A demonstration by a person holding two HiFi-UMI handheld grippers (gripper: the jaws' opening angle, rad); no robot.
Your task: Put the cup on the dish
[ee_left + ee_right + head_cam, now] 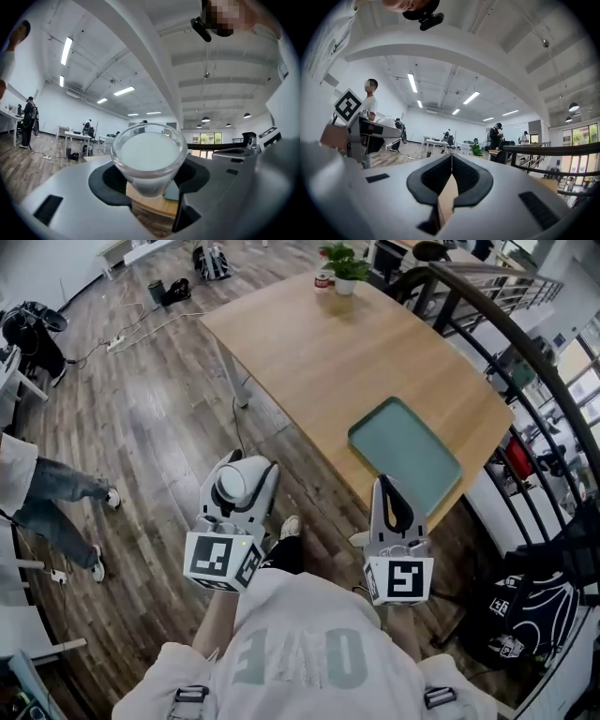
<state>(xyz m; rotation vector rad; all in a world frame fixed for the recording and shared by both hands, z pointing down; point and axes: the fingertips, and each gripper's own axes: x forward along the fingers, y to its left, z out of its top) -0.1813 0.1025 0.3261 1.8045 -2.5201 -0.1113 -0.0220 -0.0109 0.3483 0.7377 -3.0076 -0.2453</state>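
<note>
A clear glass cup (232, 486) with a milky white inside sits between the jaws of my left gripper (239, 491), held close to my chest over the wooden floor. In the left gripper view the cup (147, 157) fills the gap and both black pads press on its sides. The dish is a teal rectangular tray (405, 454) lying empty at the near corner of the wooden table (328, 352). My right gripper (388, 495) points at that tray's near edge from just off the table. Its jaws meet in the right gripper view (451, 176) with nothing between them.
A potted plant (347, 268) and a small red and white can (322, 280) stand at the table's far end. A dark curved railing (525, 362) runs along the right, with a black bag (525, 615) below it. A person's legs (56, 493) stand at the left.
</note>
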